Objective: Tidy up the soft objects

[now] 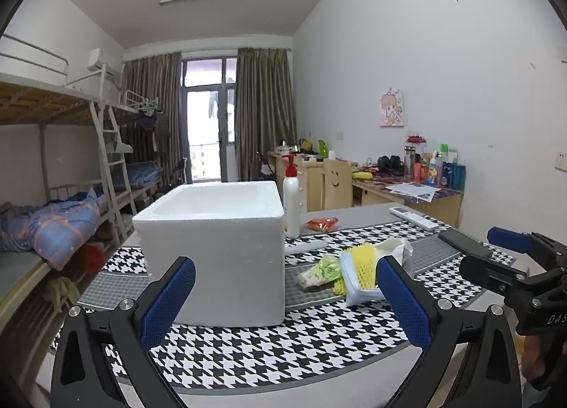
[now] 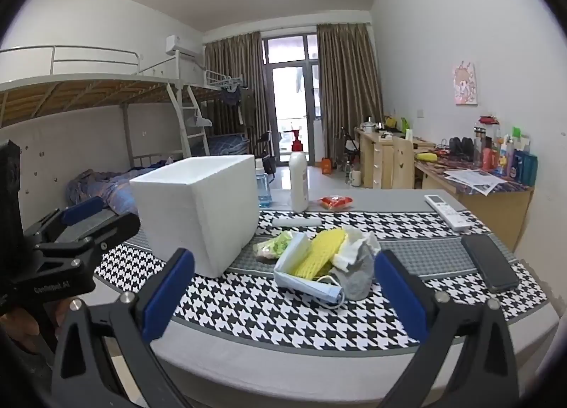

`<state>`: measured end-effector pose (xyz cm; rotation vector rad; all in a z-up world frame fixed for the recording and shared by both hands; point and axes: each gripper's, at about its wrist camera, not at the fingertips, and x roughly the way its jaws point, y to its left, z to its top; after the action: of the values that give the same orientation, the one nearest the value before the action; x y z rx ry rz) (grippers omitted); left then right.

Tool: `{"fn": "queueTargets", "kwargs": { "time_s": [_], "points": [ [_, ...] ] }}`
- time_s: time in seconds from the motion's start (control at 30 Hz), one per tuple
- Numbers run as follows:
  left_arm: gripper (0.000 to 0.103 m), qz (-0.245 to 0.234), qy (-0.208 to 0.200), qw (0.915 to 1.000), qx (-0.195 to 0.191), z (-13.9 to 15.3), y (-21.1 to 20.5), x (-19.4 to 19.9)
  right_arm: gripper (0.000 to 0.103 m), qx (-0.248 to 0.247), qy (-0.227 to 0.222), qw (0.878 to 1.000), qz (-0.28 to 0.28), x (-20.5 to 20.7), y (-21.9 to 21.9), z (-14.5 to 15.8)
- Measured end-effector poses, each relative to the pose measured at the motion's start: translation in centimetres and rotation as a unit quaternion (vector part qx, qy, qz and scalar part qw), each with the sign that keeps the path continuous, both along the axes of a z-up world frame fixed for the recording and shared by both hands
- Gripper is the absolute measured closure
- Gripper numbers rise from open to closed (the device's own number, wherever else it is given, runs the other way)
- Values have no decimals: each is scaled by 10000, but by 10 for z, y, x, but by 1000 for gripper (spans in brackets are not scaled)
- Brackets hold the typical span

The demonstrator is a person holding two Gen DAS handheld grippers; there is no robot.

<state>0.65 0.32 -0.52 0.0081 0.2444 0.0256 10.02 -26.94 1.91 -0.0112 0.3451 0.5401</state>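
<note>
A white foam box (image 1: pixel 216 248) stands open-topped on the houndstooth mat (image 1: pixel 283 347); it also shows in the right wrist view (image 2: pixel 198 209). Right of it lies a pile of soft things: a yellow foam net (image 2: pixel 320 253), a blue face mask (image 2: pixel 308 285), a grey sock (image 2: pixel 358 278), white tissue (image 2: pixel 354 246) and a green packet (image 2: pixel 276 246). The pile shows in the left wrist view as well (image 1: pixel 361 266). My left gripper (image 1: pixel 285 298) is open and empty in front of the box. My right gripper (image 2: pixel 283 294) is open and empty in front of the pile.
A white pump bottle (image 2: pixel 298 177), a blue bottle (image 2: pixel 264 188), a red snack packet (image 2: pixel 335 201), a white roll (image 2: pixel 297 222), a remote (image 2: pixel 447 211) and a black phone (image 2: pixel 490 262) lie on the table. Bunk beds stand left, desks right.
</note>
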Motion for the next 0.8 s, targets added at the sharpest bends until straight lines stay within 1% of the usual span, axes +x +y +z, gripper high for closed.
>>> {"fn": "queueTargets", "kwargs": {
  "time_s": [0.8],
  "points": [
    [1,-41,-57,9999,88,5,-4,-3,1,7,-36,9999,-115,-4,-1,3]
  ]
}}
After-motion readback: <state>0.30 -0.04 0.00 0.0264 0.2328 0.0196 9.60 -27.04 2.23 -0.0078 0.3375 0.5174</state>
